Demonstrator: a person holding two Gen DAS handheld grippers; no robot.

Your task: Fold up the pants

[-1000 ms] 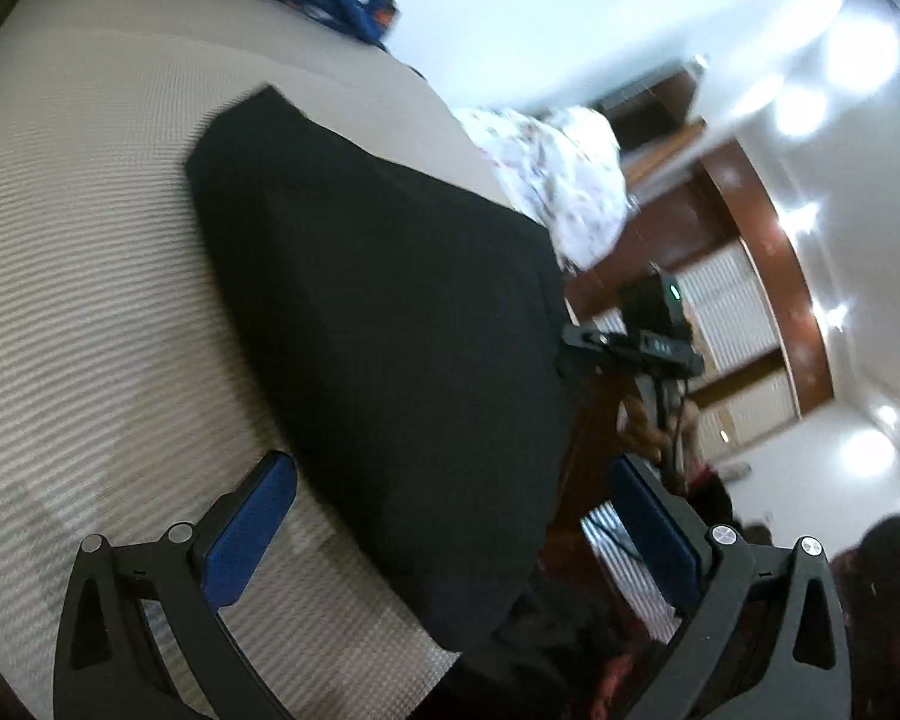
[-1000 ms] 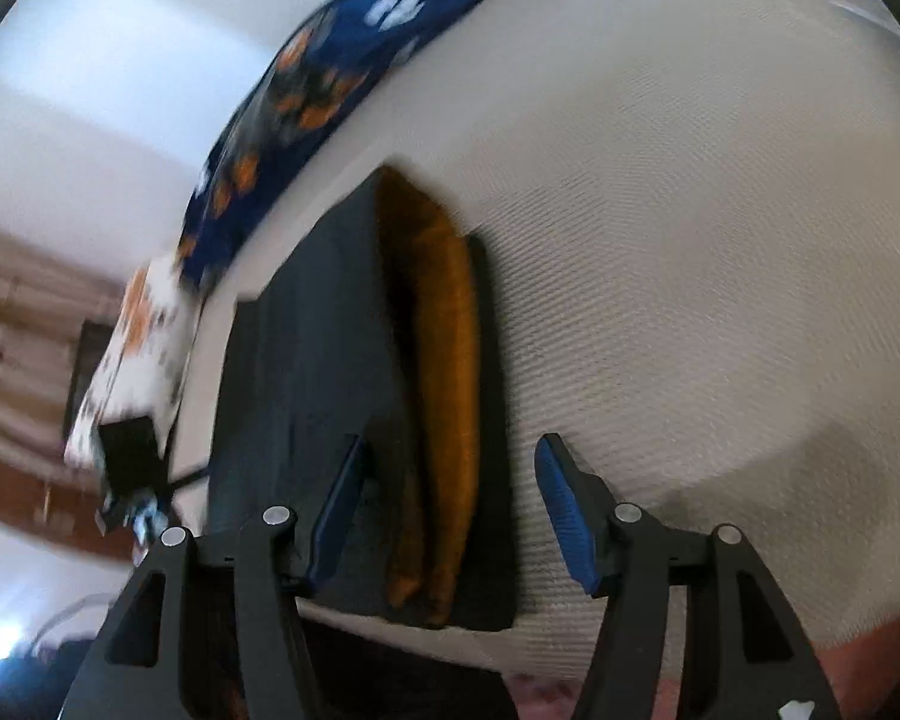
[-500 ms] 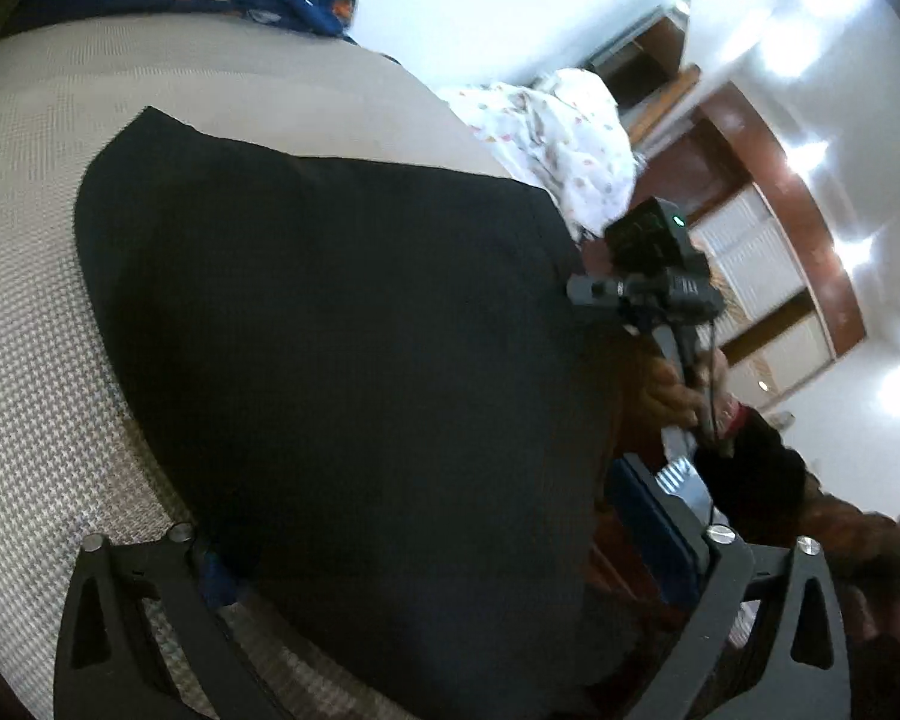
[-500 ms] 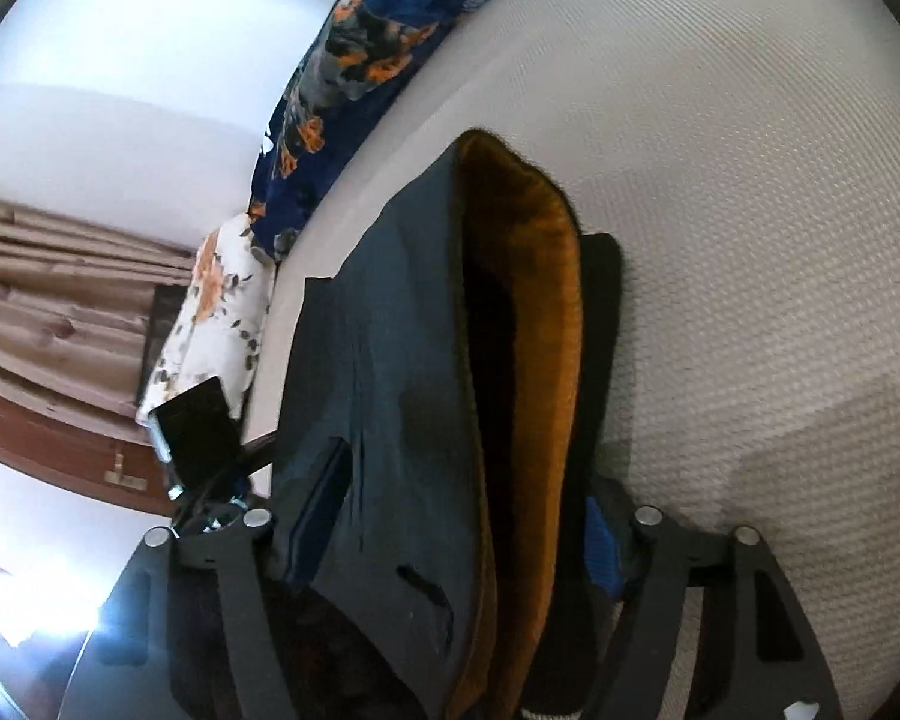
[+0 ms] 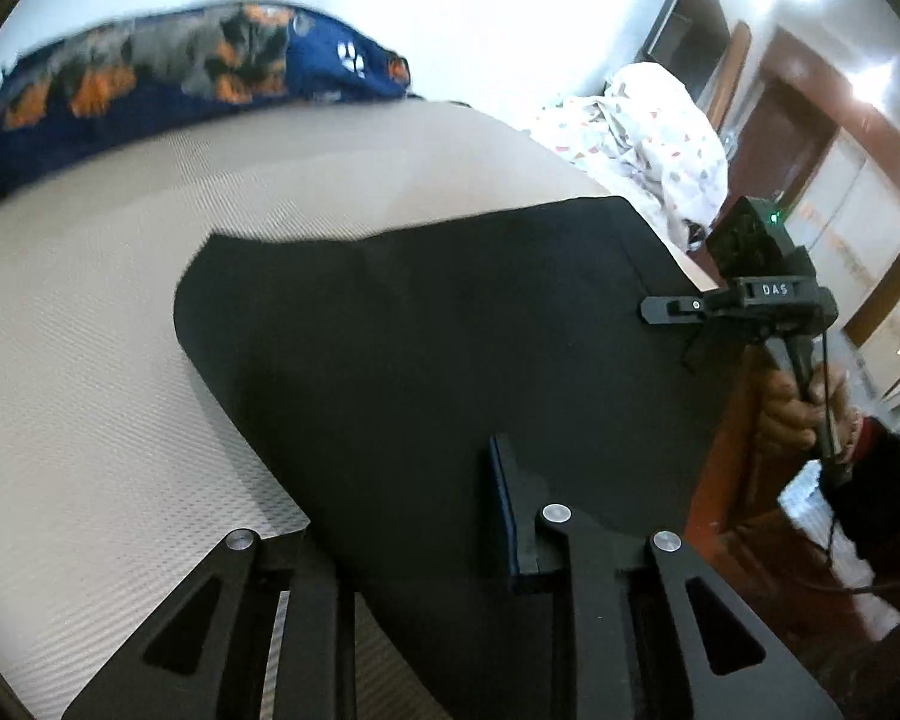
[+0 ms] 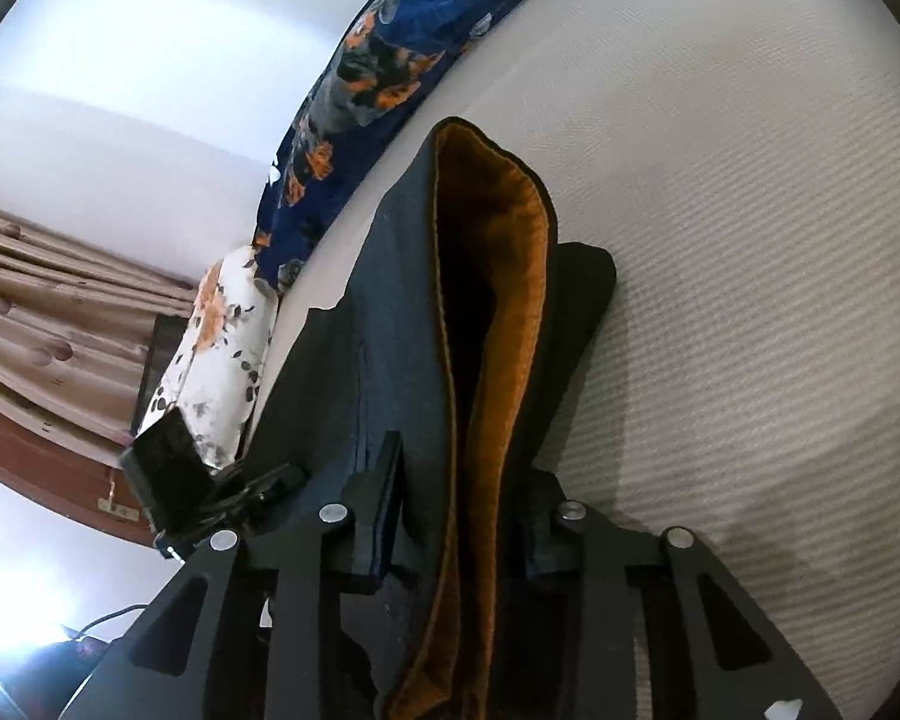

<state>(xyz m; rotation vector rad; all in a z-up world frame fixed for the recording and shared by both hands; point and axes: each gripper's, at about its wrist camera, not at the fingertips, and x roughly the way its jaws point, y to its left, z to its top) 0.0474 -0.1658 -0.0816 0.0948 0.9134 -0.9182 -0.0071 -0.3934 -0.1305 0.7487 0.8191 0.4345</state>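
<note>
The pants [image 5: 450, 348] are black and lie on the bed [image 5: 90, 372], which has a pale cover with a tiny woven pattern. In the right wrist view the pants [image 6: 390, 372] look dark on the outside and have a soft orange lining inside, and the open end shows like a long pocket. The left hand-held gripper [image 5: 414, 540] has its two fingers closed on a near edge of the pants, with the cloth pinched between them. One finger [image 5: 510, 516] lies on top of the black cloth, and the other is mostly hidden under it. The right hand-held gripper [image 6: 456, 522] is also closed on the pants, one finger on each side of the orange part, so the layers are squeezed together. From the left wrist view, the right hand-held gripper [image 5: 678, 309] shows at the far side edge of the pants, and a hand [image 5: 798, 408] holds its handle. From the right wrist view, the left hand-held gripper [image 6: 270, 480] is seen at the other edge of the pants. A dark blue blanket [image 5: 168, 72] with orange patches and white paw prints lies along the far side of the bed. A white bundle of cloth with little colored spots [image 5: 648, 144] sits past the corner of the bed. Brown wooden doors [image 5: 798, 138] stand behind it.
</note>
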